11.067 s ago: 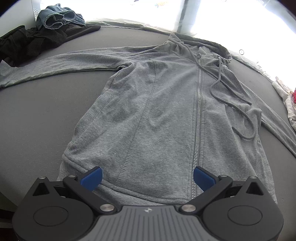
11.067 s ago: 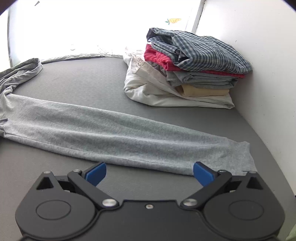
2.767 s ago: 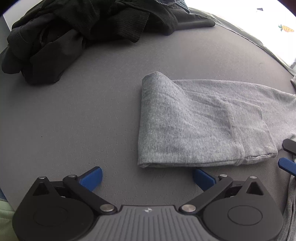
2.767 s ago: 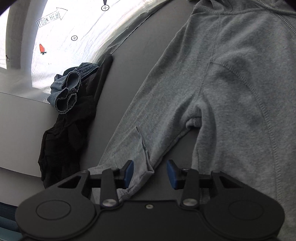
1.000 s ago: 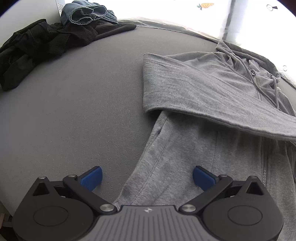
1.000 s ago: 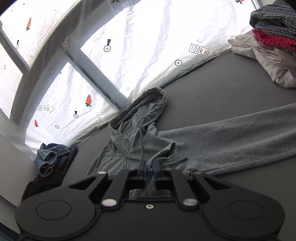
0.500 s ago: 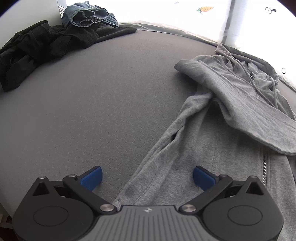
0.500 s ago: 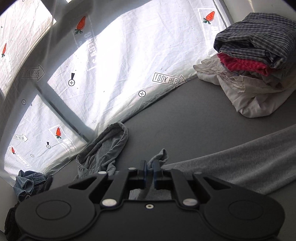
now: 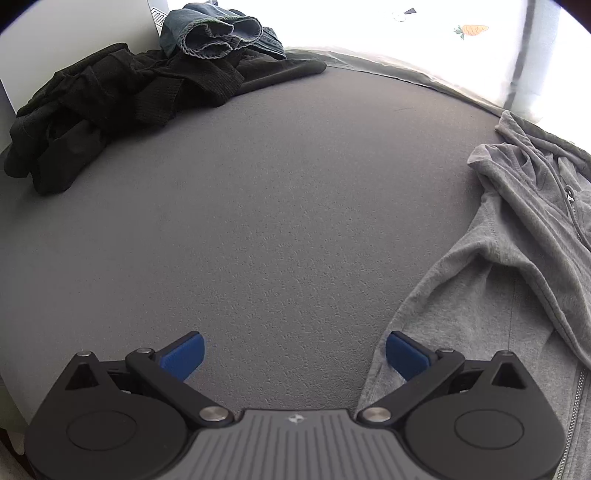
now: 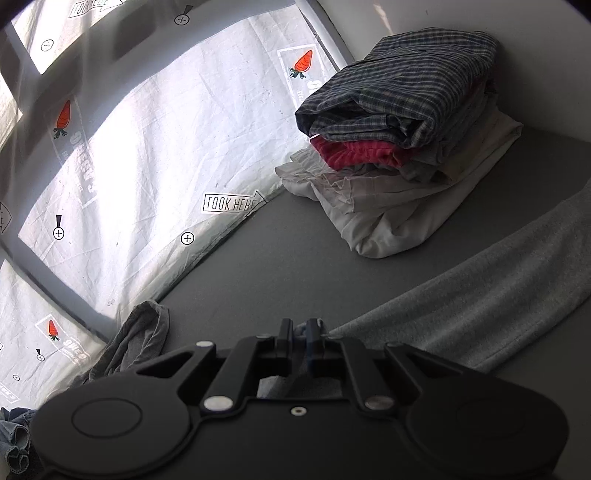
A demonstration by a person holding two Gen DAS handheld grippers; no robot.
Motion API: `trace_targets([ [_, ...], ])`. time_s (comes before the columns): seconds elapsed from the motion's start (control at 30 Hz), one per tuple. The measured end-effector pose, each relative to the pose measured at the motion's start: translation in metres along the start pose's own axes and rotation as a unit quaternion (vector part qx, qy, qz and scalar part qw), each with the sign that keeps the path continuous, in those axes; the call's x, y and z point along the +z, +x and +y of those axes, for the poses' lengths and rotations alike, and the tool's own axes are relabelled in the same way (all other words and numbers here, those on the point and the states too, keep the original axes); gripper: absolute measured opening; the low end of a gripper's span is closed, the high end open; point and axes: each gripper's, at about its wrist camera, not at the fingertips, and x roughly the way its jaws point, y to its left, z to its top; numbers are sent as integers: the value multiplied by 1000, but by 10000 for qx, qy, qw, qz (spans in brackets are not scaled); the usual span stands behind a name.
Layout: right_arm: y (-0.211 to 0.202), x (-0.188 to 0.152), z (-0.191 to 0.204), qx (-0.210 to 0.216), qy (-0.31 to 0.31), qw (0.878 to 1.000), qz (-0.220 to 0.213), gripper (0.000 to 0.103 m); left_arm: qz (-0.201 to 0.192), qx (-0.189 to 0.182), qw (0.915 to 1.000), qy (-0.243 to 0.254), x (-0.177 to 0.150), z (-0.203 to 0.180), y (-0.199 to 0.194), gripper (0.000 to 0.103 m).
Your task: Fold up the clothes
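Note:
A grey zip hoodie (image 9: 509, 295) lies on the grey table at the right of the left wrist view, its near sleeve pulled across the body. My left gripper (image 9: 293, 352) hovers open over bare table, its right pad (image 9: 404, 354) at the hoodie's side edge. In the right wrist view my right gripper (image 10: 299, 338) is shut on a pinch of the grey hoodie's sleeve. The hood (image 10: 142, 332) lies to its left and the other sleeve (image 10: 491, 302) stretches away to the right.
A heap of black clothes (image 9: 122, 99) with blue denim (image 9: 210, 33) on top sits at the far left. A stack of folded clothes (image 10: 402, 147), plaid shirt on top, stands in the far right corner by a white wall. A covered window (image 10: 147, 147) runs along the back.
The right gripper has carried the sleeve rightward across the hoodie, toward the folded stack. The left gripper's view has slid left, so the hoodie now sits at its right edge.

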Motion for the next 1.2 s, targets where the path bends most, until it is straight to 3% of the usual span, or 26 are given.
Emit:
trace_targets([
  [0.1,2,2,-5,-185,25,9998,-56,7,150,343,9988,-301,10,9,12,103],
  [0.27,15,-6,-4,-492,-258,9982,204,9,-91,-120,9992,-364,25,7,8,103],
  [0.33,20,-7,-4,-600,-283,9974,291,16,-232,-285,9992,-164,32,-5,2,103],
  [0.4,23,-8,-3,-696,-317,9966,318,39,-365,-463,9983,42,40,-17,-2,103],
  [0.43,24,-8,-2,-702,-364,9964,321,45,-409,-526,9977,101,43,-22,-4,103],
  [0.57,36,-9,4,-767,-658,9938,453,50,-507,-800,9950,324,57,-46,-5,103],
  [0.8,76,-6,10,-780,-1153,9858,935,58,-454,-748,9916,956,69,-92,16,103],
  [0.87,88,-9,13,-812,-1336,9812,1131,56,-385,-672,9918,1020,70,-100,23,103],
  [0.93,91,-14,19,-700,-1679,9761,1192,35,-293,-537,9925,1062,69,-107,30,103],
  [0.97,91,-16,24,-643,-1924,9716,1215,9,-263,-494,9926,1073,68,-110,34,103],
  [1.07,82,-19,35,-549,-2343,9652,1026,7,-273,-532,9943,880,66,-108,36,103],
  [1.2,43,4,41,-305,-1952,9801,175,7,-204,-734,9957,529,65,-98,40,103],
])
